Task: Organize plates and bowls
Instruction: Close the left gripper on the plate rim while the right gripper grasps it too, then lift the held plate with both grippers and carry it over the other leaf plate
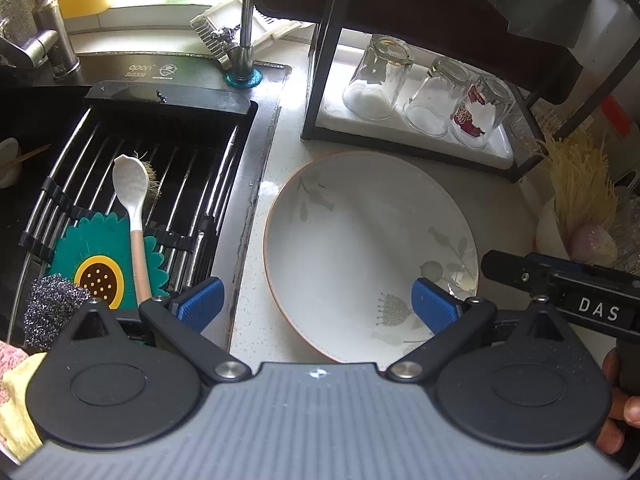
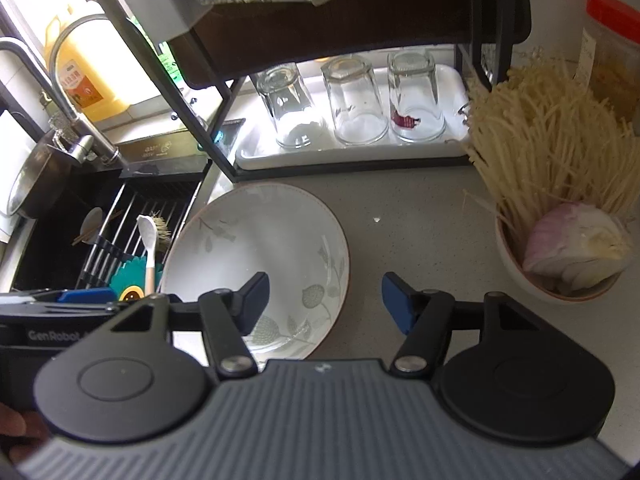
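A white plate with a grey leaf pattern and a brown rim [image 1: 360, 240] lies flat on the counter beside the sink; it also shows in the right wrist view [image 2: 260, 256]. My left gripper [image 1: 316, 304] is open above the plate's near edge, its left finger over the sink rim and its right finger over the plate. My right gripper [image 2: 324, 300] is open and empty, straddling the plate's right rim from above. A white bowl [image 2: 556, 280] holding enoki mushrooms and a cut onion stands at the right.
A black shelf rack [image 2: 352, 168] at the back holds three upturned glasses [image 2: 356, 100] on a white tray. The sink at left has a roll-up drying rack [image 1: 132, 184] with a white spoon [image 1: 132, 208], a sunflower mat and a steel scourer. A red-lidded jar [image 2: 612, 48] stands far right.
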Tool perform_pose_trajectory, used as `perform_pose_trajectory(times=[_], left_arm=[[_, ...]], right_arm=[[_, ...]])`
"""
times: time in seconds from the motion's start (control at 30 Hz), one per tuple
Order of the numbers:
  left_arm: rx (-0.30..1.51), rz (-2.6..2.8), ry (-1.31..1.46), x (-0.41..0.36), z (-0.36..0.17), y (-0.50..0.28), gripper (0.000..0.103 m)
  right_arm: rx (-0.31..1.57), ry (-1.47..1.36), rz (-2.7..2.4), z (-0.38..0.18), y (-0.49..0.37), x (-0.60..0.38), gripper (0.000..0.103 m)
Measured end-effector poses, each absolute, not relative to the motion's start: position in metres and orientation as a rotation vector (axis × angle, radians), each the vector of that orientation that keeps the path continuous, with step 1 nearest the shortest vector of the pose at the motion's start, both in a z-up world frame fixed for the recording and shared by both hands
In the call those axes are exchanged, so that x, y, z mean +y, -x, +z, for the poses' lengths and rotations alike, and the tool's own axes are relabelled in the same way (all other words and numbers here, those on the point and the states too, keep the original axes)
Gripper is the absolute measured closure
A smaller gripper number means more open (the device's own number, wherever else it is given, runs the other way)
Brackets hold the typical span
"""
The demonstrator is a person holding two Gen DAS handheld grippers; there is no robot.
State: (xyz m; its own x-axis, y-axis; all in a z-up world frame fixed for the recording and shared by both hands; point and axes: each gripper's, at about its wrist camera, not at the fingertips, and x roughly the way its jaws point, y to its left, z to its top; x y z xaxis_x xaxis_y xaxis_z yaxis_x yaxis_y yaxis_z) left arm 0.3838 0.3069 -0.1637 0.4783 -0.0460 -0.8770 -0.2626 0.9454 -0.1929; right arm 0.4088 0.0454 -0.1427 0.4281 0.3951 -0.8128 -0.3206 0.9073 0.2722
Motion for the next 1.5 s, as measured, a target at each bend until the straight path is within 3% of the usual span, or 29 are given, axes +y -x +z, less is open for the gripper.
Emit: perform_pose_trajectory(times=[0.3, 0.47, 0.53, 0.73, 0.9, 1.5], left_arm=[[1.098, 0.120, 0.371, 0.319, -0.191, -0.402, 0.029], [1.117, 0.129, 0.391, 0.325, -0.206, -0.407, 0.049], [1.122, 0.142, 0.393, 0.328, -0.210, -0.409, 0.059], [1.137, 0.141, 0.403, 0.337, -0.218, -0.416, 0.074], [1.118, 0.126, 0.417, 0.340, -0.220, -0.419, 0.082], [1.057, 0.132, 0.384, 0.331, -0.191, -0.405, 0.083]], right_arm=[[1.104, -0.097, 0.403, -0.176, -0.428, 0.051, 0.039], [1.131, -0.107, 0.399, -0.186, -0.437, 0.056, 0.054], [1.133, -0.101, 0.392, -0.189, -0.440, 0.058, 0.069], [1.141, -0.125, 0.386, -0.196, -0.447, 0.058, 0.080], [1.138, -0.145, 0.402, -0.199, -0.451, 0.061, 0.083], [1.106, -0.185, 0.457, -0.180, -0.448, 0.050, 0.086]])
